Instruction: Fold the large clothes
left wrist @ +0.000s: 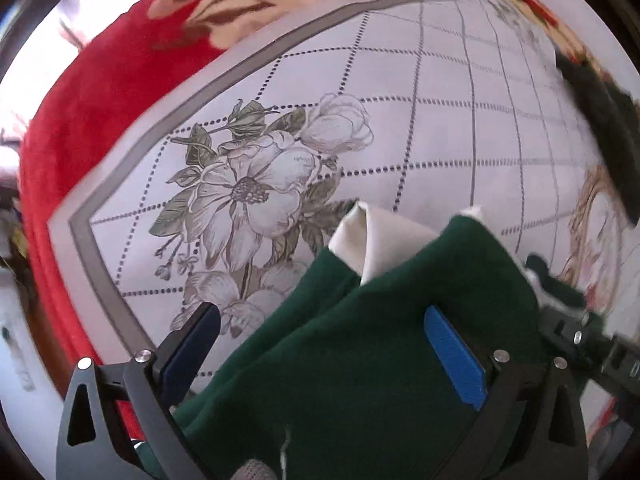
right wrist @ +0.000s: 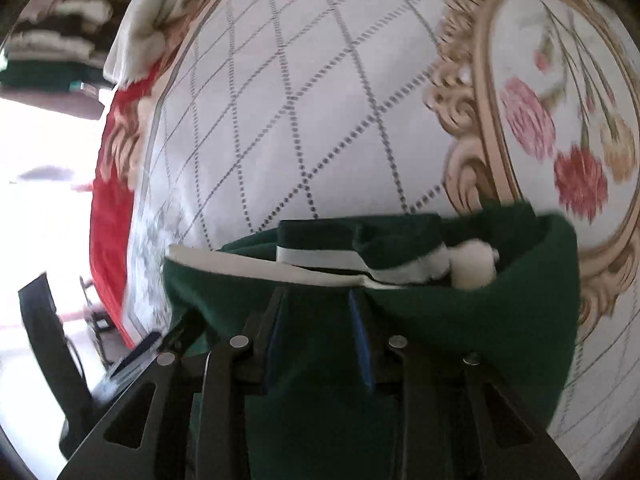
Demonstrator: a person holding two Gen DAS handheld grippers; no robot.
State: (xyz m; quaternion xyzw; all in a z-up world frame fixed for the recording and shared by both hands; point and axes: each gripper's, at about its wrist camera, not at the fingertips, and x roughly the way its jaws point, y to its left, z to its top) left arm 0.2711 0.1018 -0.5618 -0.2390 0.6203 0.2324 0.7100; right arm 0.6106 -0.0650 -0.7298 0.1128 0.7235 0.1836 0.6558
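Note:
A dark green garment [left wrist: 360, 344] with a white lining lies bunched on a white bedsheet printed with grey flowers and a diamond grid. My left gripper [left wrist: 320, 344] is open, its blue pads wide apart, with the green cloth lying between them. In the right wrist view the same green garment [right wrist: 460, 320] shows its white-striped collar [right wrist: 320, 258]. My right gripper [right wrist: 316, 320] is shut on a fold of the green garment and holds it above the sheet. The right gripper's body [left wrist: 580, 340] shows at the right of the left wrist view.
A red floral blanket [left wrist: 80, 120] lies along the sheet's left edge. A dark cloth [left wrist: 600, 128] sits at the right. A beige scroll and rose print [right wrist: 560, 140] covers the sheet's right part. Folded clothes [right wrist: 60, 48] are stacked at the far left.

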